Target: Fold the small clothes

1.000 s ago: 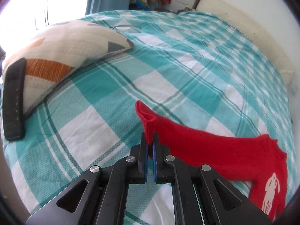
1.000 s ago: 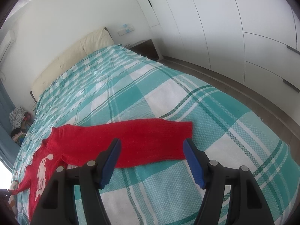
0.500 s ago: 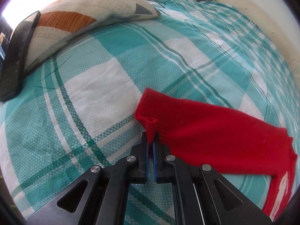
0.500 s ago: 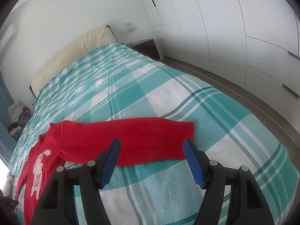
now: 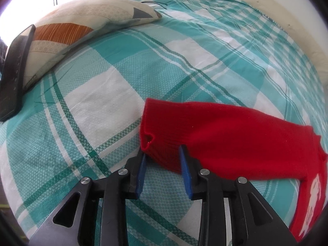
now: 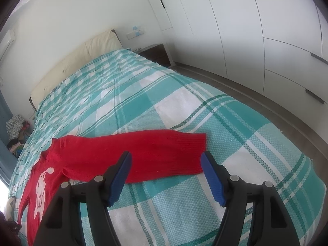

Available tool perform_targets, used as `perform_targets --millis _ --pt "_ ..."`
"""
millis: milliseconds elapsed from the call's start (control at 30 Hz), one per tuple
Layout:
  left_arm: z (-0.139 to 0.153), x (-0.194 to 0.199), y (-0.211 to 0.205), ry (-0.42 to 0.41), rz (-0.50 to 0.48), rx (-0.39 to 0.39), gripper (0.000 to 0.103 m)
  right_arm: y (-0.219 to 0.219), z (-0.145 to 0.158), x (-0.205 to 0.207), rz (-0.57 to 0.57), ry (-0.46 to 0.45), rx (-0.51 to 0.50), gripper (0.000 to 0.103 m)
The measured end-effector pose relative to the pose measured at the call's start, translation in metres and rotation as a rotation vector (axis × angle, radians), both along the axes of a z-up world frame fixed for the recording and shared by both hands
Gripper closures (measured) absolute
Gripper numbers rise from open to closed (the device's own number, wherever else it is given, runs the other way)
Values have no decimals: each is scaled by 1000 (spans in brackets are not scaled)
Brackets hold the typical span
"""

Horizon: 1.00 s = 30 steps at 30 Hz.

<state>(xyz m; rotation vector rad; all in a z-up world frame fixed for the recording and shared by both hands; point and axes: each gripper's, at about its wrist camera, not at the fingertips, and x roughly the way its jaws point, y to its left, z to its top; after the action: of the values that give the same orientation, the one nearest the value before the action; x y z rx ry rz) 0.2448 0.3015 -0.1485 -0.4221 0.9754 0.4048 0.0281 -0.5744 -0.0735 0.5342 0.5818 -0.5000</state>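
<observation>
Red knitted sweater [image 6: 131, 153] spread flat on bed [image 6: 184, 106], covered by teal-and-white checked woven spread. Seen only from right wrist view: white animal motif on sweater chest [image 6: 42, 186], one sleeve stretched out toward ribbed cuff [image 6: 196, 143], cream padded headboard [image 6: 82, 57], dark nightstand [image 6: 155, 53], smooth white wardrobe doors [image 6: 256, 30]. Seen only from left wrist view: other sleeve [image 5: 225, 137] with ribbed cuff end [image 5: 149, 131] puckered at one corner, patterned pillow [image 5: 82, 22] with orange and grey shapes, flat black slab [image 5: 14, 69] leaning on pillow.

Left tongs [image 5: 163, 168]: blue-padded jaws opening, lower cuff edge lying between them, pads not pressing on cloth. Right tongs [image 6: 166, 176]: jaws opening and wide apart, held over lower edge of sleeve near cuff, nothing gripped; contact with cloth not determinable.
</observation>
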Motion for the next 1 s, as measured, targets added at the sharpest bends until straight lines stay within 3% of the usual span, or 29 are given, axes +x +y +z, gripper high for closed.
perform_targets --millis 67,167,267,400,567,700,933,1000 --pt "5 -3 -5 3 -5 23 32 -1 1 -1 -4 -7 0 28" --pt "13 -11 -6 4 34 59 17 -1 3 -4 -12 -17 -7 28" --pt "22 -24 2 -16 106 64 17 -3 4 -7 -24 -27 -4 27" --pt "46 -44 -4 -113 171 142 15 -4 8 -12 -44 -48 -11 27" --pt "68 -50 -59 -241 42 200 4 -4 15 -19 -72 -79 -43 25" --pt "64 -35 -101 -217 -108 193 4 -7 17 -24 -103 -91 -54 23" --pt "60 -38 -134 -205 -201 270 1 -11 15 -25 -138 -76 -51 23" --pt "60 -42 -136 -225 -225 258 1 -10 15 -23 -135 -73 -57 23"
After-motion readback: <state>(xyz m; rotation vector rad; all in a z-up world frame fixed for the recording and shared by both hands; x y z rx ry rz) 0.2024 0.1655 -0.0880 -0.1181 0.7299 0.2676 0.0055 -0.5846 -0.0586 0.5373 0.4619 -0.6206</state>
